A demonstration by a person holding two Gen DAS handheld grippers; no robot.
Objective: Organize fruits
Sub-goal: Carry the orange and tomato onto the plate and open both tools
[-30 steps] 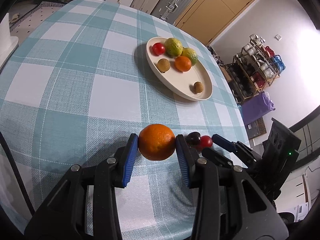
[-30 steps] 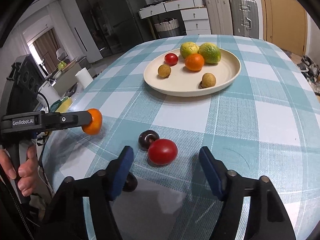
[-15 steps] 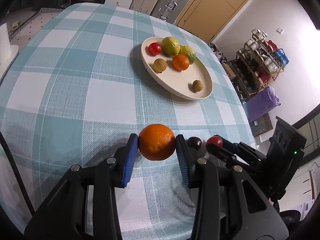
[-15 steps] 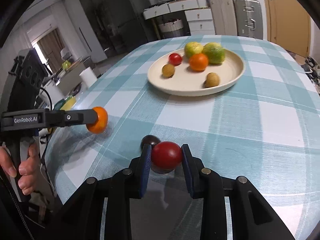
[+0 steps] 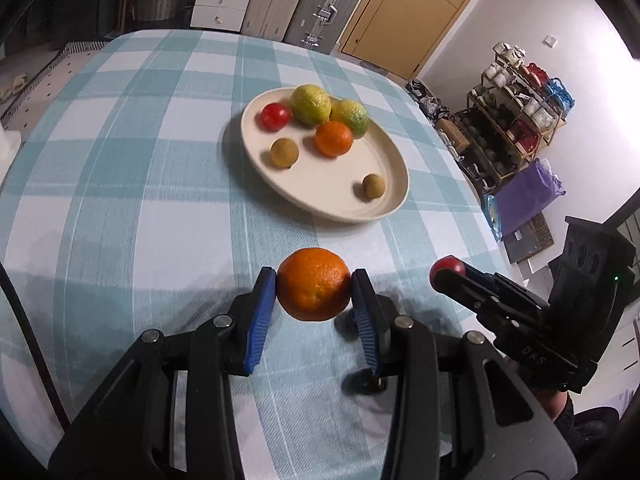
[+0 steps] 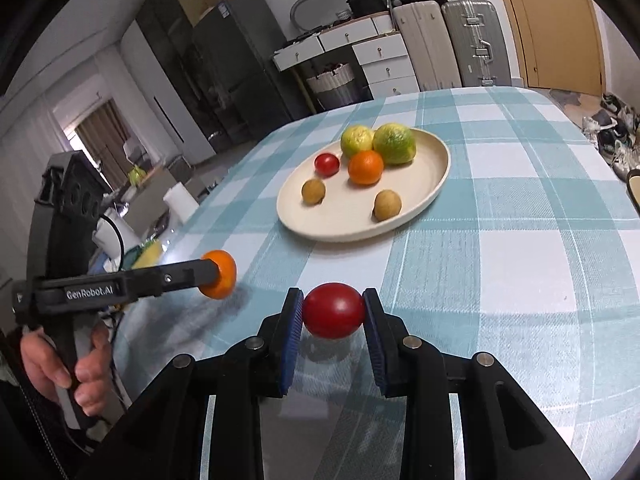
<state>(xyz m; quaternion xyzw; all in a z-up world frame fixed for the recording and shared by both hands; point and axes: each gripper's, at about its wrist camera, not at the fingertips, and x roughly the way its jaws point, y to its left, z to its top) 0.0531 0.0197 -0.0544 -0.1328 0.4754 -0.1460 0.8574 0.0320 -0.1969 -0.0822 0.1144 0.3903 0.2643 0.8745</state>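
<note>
Right tongs (image 6: 333,316) have just been closing onto the smooth, soft red tomato (image 6: 333,311), now lifted off the table (image 6: 520,280); left tongs (image 5: 315,296) clamp the firm round orange (image 5: 314,283) mid-girth, both short of the cream plate (image 5: 384,204).

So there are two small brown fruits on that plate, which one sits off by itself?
The brown fruit near the plate's near rim. The other brown fruit lies closer to the red tomato and the orange.

Wooden door (image 5: 404,12); suitcases (image 6: 452,40); white drawers (image 6: 384,60); cluttered rack (image 5: 516,120)
</note>
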